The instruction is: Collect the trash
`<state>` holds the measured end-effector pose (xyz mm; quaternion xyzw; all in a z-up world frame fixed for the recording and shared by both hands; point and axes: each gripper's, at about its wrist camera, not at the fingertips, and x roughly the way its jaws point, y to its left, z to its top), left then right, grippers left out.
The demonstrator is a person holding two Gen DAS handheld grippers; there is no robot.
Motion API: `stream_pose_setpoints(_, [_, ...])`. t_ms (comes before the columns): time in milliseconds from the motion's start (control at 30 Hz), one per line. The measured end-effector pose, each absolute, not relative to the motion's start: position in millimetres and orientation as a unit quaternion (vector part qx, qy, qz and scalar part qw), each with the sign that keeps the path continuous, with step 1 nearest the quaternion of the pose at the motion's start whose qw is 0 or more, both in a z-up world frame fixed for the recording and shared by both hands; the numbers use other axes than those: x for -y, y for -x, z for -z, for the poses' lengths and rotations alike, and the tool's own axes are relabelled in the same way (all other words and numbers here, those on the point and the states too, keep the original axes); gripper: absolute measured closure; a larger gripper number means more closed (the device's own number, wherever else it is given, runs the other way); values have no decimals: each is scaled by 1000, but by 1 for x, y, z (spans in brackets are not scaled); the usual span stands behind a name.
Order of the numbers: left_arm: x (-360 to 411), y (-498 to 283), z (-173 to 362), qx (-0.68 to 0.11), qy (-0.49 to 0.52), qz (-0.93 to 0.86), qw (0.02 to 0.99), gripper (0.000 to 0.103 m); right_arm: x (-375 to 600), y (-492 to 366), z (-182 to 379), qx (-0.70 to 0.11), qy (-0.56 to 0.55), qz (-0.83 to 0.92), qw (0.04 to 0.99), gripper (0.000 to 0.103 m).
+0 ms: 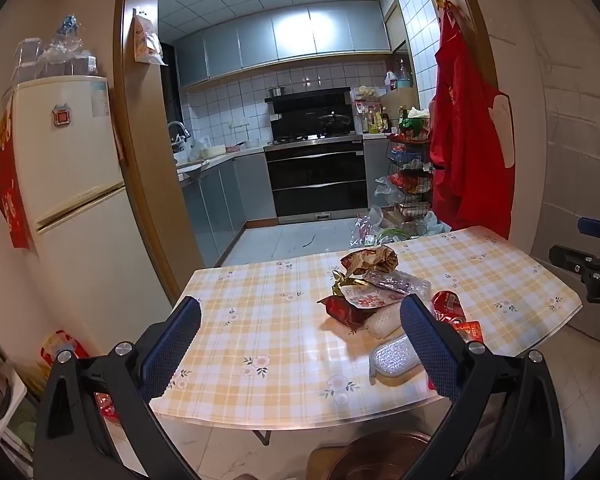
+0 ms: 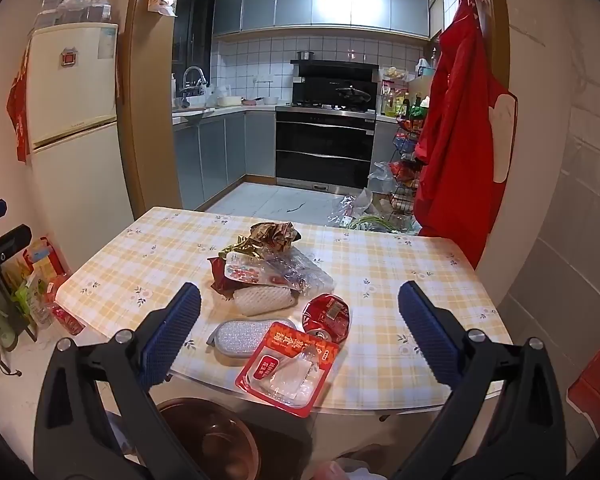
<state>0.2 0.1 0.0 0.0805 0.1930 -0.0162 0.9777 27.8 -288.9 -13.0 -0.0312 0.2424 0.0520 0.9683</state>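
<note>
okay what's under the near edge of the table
A brown round bin stands on the floor below the near edge of the table. Its inside looks dark; whether anything lies in it cannot be seen. The gripper bodies cover the floor on either side of it.

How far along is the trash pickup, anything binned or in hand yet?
Nothing looks done: the bin below the table edge looks empty as far as visible. Nothing in hand: left tongs and right tongs are open and empty. Left: wrapper pile, crushed can, red packet and sponge, all on the table.
</note>
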Motion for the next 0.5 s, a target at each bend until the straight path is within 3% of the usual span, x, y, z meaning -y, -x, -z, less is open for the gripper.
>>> stream_pose_setpoints(500, [4, 4, -5, -191, -83, 13, 978, 5, 289, -27, 15, -242, 29, -48, 969, 6])
